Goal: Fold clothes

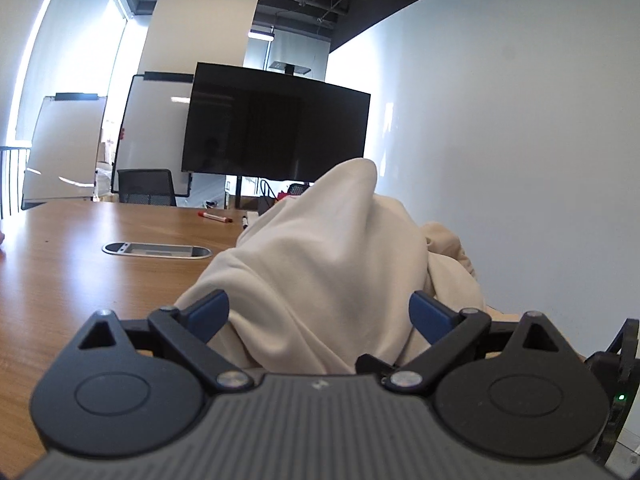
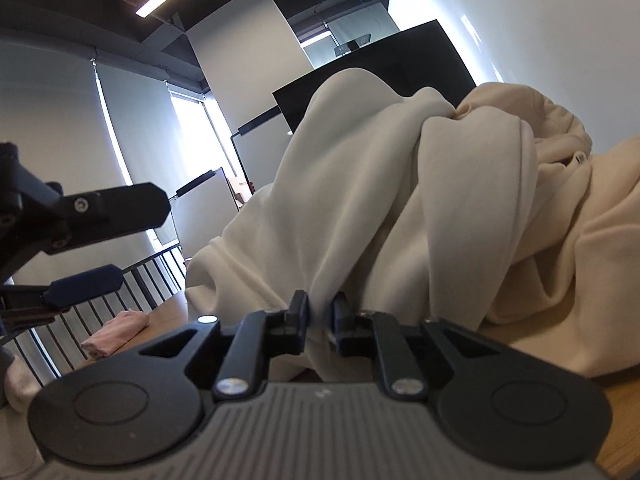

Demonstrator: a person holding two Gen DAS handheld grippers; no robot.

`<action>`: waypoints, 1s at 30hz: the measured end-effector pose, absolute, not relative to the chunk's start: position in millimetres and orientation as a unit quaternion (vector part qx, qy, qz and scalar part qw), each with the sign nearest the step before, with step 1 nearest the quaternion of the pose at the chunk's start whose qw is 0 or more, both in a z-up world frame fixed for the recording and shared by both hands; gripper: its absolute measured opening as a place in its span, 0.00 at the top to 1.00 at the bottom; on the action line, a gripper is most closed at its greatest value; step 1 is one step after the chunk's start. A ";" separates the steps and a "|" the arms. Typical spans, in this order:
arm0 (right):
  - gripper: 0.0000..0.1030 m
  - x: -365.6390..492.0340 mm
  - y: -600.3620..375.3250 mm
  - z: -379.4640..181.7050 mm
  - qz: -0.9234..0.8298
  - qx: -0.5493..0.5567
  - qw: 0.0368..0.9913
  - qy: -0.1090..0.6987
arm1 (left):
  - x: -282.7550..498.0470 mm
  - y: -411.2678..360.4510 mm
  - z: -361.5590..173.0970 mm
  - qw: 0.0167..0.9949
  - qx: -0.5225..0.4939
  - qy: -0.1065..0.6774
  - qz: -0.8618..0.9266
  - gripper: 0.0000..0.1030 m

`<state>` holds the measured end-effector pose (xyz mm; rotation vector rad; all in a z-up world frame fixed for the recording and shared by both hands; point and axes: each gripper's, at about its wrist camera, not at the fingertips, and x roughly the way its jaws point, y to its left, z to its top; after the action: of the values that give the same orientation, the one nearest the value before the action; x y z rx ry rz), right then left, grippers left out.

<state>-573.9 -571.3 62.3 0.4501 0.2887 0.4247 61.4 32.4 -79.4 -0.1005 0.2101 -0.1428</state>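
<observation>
Wooden table (image 1: 80, 264): right tool (image 2: 319, 312) pinches cream garment (image 2: 360, 184); left tool (image 1: 319, 312) spread wide.

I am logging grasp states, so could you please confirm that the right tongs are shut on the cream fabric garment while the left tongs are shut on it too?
Not quite: the left tongs are open, their blue pads spread on either side of the cream fabric garment, as the left wrist view shows. The right tongs are indeed shut on a fold of it.

Cream hoodie (image 2: 360, 184), crumpled and heaped high on wooden table (image 1: 80, 264).
</observation>
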 end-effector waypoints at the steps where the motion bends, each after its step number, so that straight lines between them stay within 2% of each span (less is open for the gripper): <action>1: 0.84 -573.2 -573.2 59.1 0.210 0.226 0.940 0.143 | 67.7 33.1 -79.9 0.989 -0.052 0.118 -0.076 0.06; 3: 0.80 -572.6 -584.2 60.6 0.217 0.224 0.941 0.132 | 79.8 36.1 -82.1 0.984 -0.060 0.147 -0.081 0.06; 6: 0.74 -566.0 -623.1 70.9 0.226 0.290 0.924 0.103 | 88.2 47.9 -91.7 0.977 -0.095 0.176 -0.079 0.10; 11: 0.49 -546.1 -670.8 95.9 0.205 0.348 0.911 0.087 | 90.5 60.9 -110.0 0.972 -0.116 0.195 -0.061 0.17; 14: 0.37 -520.1 -689.0 110.5 0.205 0.379 0.896 0.107 | 87.8 62.6 -114.2 0.970 -0.121 0.199 -0.063 0.17; 16: 0.34 -497.5 -695.4 117.4 0.202 0.394 0.887 0.134 | 84.1 58.7 -113.4 0.974 -0.098 0.196 -0.058 0.17; 21: 0.33 -441.0 -688.7 128.7 0.162 0.390 0.882 0.208 | 70.4 43.7 -109.6 0.983 -0.025 0.177 -0.043 0.16; 25: 0.33 -410.1 -678.8 124.9 0.148 0.388 0.886 0.205 | 70.5 41.3 -111.2 0.982 -0.031 0.176 -0.063 0.15; 27: 0.41 -401.5 -668.0 130.5 0.141 0.362 0.902 0.191 | 73.4 39.8 -113.1 0.982 -0.030 0.178 -0.059 0.15; 28: 0.59 -395.3 -659.3 135.1 0.135 0.343 0.911 0.186 | 74.2 39.3 -114.4 0.982 -0.027 0.179 -0.055 0.15; 29: 0.71 -396.8 -655.3 137.5 0.130 0.321 0.920 0.182 | 73.6 38.7 -115.4 0.982 -0.023 0.178 -0.051 0.15; 30: 0.72 -398.5 -651.4 139.8 0.125 0.299 0.929 0.179 | 72.8 38.2 -116.3 0.983 -0.020 0.177 -0.046 0.15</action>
<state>-398.5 -651.4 139.8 0.6127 0.3667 0.2564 72.8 38.2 -116.3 -0.0394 0.3561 -0.0934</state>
